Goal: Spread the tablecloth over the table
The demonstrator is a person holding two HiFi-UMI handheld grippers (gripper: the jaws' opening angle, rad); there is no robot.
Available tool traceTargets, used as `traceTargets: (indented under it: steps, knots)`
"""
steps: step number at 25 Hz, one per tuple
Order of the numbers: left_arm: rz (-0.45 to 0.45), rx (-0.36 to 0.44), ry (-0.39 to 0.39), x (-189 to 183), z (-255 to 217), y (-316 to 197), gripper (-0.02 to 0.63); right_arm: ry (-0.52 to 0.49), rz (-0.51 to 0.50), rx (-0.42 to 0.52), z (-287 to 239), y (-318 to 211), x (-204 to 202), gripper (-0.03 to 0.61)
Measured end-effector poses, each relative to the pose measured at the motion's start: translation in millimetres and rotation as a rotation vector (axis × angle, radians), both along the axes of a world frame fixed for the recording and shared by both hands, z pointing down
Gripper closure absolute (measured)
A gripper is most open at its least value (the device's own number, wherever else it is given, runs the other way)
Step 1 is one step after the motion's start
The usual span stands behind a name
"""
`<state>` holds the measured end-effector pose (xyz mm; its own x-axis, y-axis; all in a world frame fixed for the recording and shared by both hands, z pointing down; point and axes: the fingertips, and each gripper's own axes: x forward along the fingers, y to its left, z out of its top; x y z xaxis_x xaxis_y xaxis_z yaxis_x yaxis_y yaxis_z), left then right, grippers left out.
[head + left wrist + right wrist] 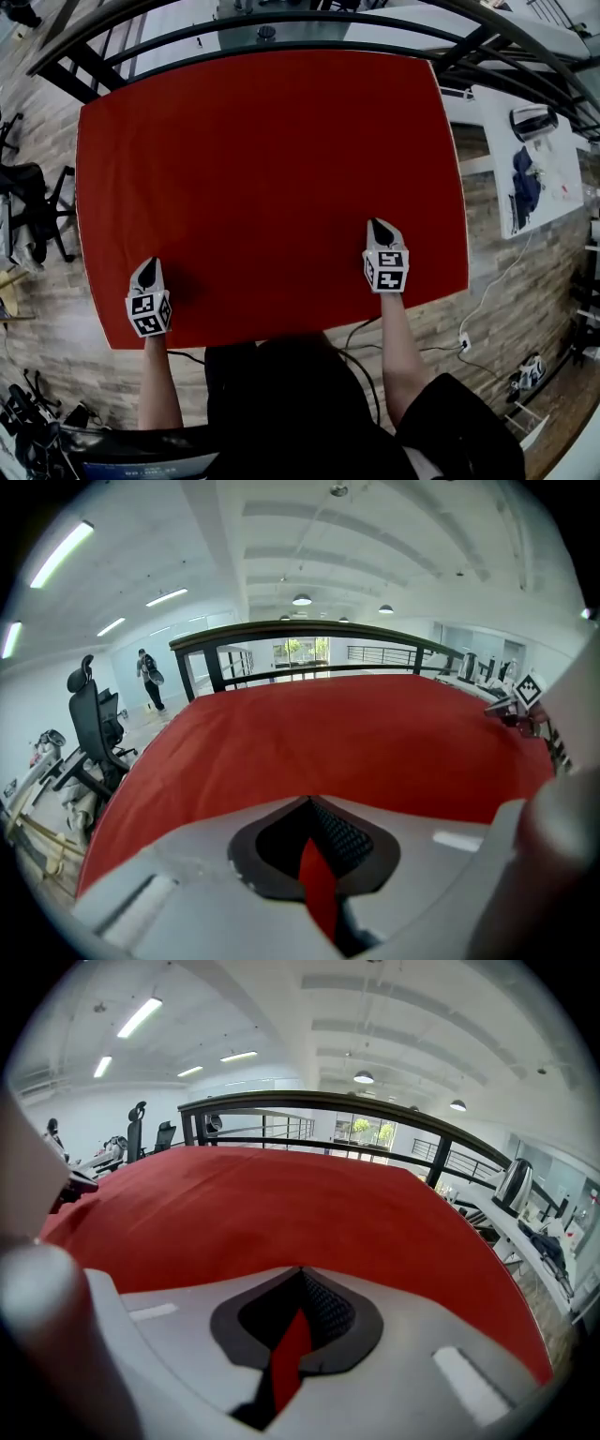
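Note:
A red tablecloth (272, 178) lies flat and covers the whole table top, so the table itself is hidden. My left gripper (147, 270) sits at the cloth's near left corner. In the left gripper view a sliver of red cloth (319, 883) is pinched between its shut jaws. My right gripper (378, 227) sits near the cloth's near right part, a little further in from the front edge. It is shut too, with a strip of the same red fabric (289, 1349) between its pads. The cloth stretches smoothly ahead in both gripper views.
A black curved railing (281, 21) runs along the table's far side. A black office chair (28, 202) stands at the left. A white desk (530, 159) with loose items is at the right. Cables (487, 291) trail over the wooden floor.

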<state>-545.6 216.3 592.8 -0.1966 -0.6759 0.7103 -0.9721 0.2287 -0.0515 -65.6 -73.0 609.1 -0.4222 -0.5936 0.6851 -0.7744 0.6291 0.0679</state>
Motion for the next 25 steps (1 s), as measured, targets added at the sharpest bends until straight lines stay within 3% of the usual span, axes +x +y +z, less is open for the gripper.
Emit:
traceTargets:
  steps: [4,11,15,20,25]
  knots:
    - [0.02,-0.038,0.026,37.9,16.9,19.0,0.606,0.055,0.041,0.009,9.6,38.8,25.6,0.571]
    - [0.061,-0.007,0.005,33.7,19.2,19.4,0.598,0.027,0.083,-0.005,15.6,39.8,27.9,0.571]
    - [0.019,0.025,0.048,35.4,18.4,16.5,0.606,0.033,0.085,0.008,12.9,38.0,33.9,0.569]
    - [0.047,0.034,0.084,49.8,16.0,33.4,0.606,-0.074,0.11,0.014,-15.5,64.6,29.1,0.569]
    - [0.119,0.001,0.074,72.4,21.1,63.5,0.585,-0.125,0.037,-0.008,-40.1,135.2,-2.1,0.569]
